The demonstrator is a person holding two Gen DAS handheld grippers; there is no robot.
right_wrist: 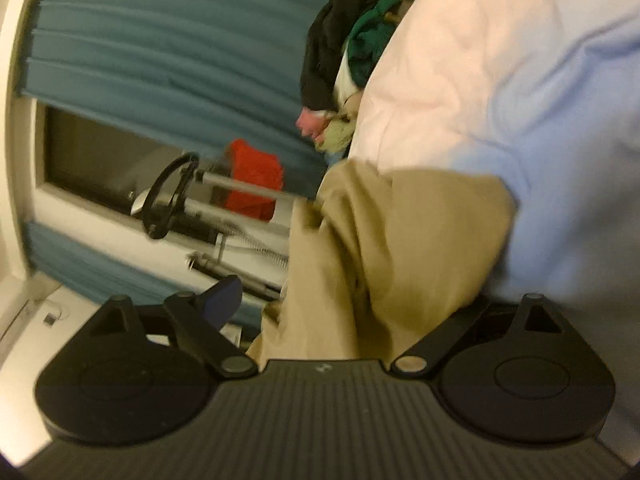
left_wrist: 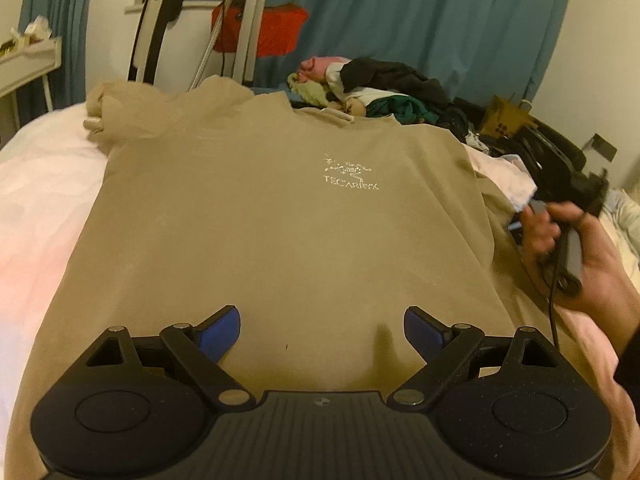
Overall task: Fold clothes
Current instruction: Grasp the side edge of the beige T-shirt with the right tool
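A: Where's the shirt (left_wrist: 280,220)?
B: Spread flat on the bed (left_wrist: 36,184), front up, clothes pile (left_wrist: 380,88) at the far edge.
A: Left tongs (left_wrist: 322,330)?
B: Wide apart over the near hem, holding nothing.
A: Right tongs (right_wrist: 340,312)?
B: Rolled sideways at the shirt's right edge; tan cloth covers one finger, so I can't tell their state.

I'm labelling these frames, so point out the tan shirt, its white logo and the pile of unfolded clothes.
tan shirt (left_wrist: 256,248): left wrist view, flat middle of its front.
white logo (left_wrist: 350,176): left wrist view, centre of the chest print.
pile of unfolded clothes (left_wrist: 384,88): left wrist view, dark garment on top.
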